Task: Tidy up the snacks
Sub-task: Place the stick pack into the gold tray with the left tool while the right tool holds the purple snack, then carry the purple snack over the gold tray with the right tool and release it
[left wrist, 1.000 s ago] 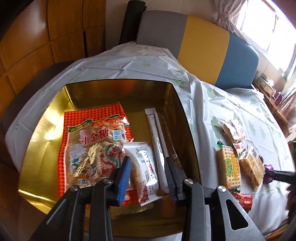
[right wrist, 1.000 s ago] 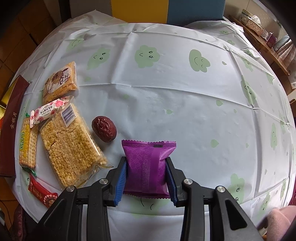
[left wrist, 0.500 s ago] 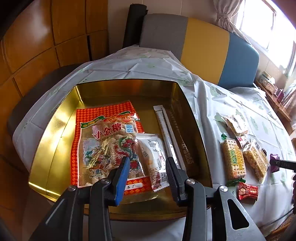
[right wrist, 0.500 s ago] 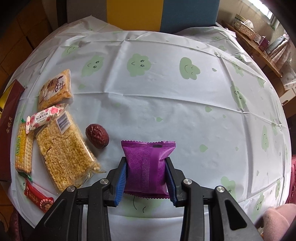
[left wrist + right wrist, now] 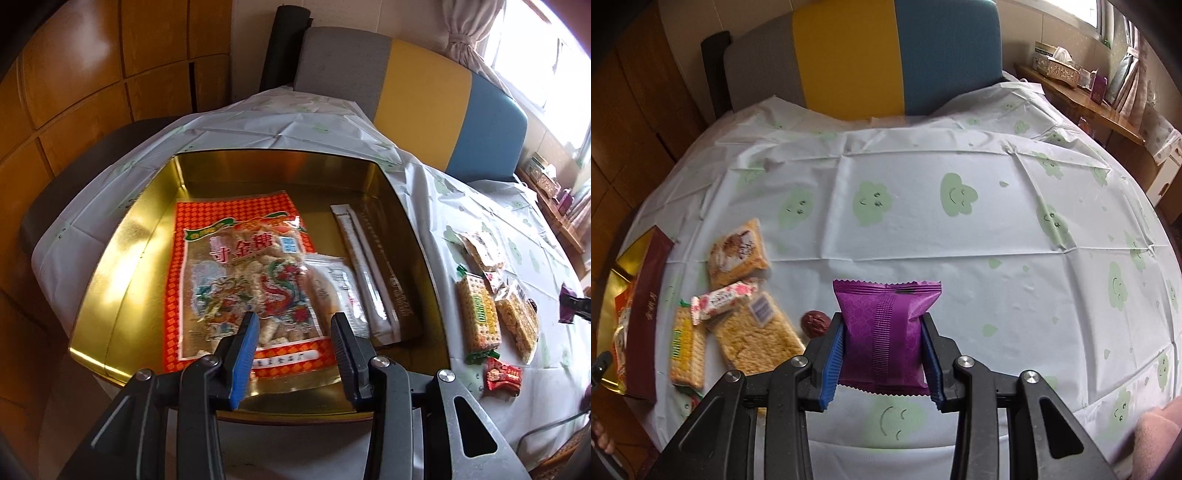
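My right gripper (image 5: 882, 350) is shut on a purple snack packet (image 5: 886, 332) and holds it above the tablecloth. My left gripper (image 5: 293, 345) is open and empty over the near edge of a gold tin (image 5: 122, 258). In the tin lie a big red candy bag (image 5: 240, 273), a small white packet (image 5: 336, 291) and a long white stick packet (image 5: 365, 269). Loose snacks lie right of the tin: a green-yellow cracker pack (image 5: 476, 314), a rice-cake pack (image 5: 517, 325), a small red packet (image 5: 504, 374). They also show in the right wrist view with a red date (image 5: 814, 323).
A dark red tin lid (image 5: 646, 306) leans at the tin's right side. A grey, yellow and blue seat back (image 5: 406, 96) stands behind the table. The tablecloth (image 5: 997, 258) has green smiley prints. A wooden shelf (image 5: 1082, 96) with boxes is at far right.
My left gripper has pulled back and up from the tin, empty. My right gripper has lifted the purple packet and tilted up, so the chair shows.
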Motion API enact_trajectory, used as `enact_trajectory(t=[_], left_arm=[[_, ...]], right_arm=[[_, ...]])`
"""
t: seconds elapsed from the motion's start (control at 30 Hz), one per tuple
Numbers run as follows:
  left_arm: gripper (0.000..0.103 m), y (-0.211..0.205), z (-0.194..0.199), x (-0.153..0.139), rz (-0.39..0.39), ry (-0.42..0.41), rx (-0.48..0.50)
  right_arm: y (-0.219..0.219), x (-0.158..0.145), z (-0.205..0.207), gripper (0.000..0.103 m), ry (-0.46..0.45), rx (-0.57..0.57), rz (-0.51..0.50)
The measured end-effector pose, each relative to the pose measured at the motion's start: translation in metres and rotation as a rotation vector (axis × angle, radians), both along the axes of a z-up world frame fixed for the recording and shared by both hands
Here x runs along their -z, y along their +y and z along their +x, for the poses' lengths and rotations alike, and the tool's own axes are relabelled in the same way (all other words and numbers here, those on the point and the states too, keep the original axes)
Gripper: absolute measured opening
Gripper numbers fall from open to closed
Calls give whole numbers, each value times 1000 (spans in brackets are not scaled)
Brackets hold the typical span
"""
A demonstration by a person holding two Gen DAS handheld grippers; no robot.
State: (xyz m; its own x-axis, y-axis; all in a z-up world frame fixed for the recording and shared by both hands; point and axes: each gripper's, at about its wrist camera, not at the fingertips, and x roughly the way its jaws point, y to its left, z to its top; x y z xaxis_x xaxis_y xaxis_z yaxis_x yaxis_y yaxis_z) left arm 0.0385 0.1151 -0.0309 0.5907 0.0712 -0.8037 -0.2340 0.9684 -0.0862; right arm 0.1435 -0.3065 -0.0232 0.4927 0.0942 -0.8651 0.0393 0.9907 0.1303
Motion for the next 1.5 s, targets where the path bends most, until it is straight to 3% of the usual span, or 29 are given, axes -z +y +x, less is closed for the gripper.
enact_trajectory(t=[0.2,0.57,0.77,0.9,1.13,1.5], left_arm=[[41,19,-4,4,-15,5,-57],[41,40,-13,3,-12,-12,-101],[41,45,-16,5,-17,-14,-112],[41,49,-18,5,-21,-12,-114],[41,51,-18,9,-19,-8,-123],[41,35,-17,3,12,-13,-76]], right_arm=[[53,-30,-7,38,-49,-127,53],[238,-45,-6,38,-43,-530,203],[307,-41,9,39,-29,-623,223],[339,-35,26,48,-20,-629,234],[334,-24,30,52,-4,-589,229],[285,-22,6,52,-35,-540,220]])
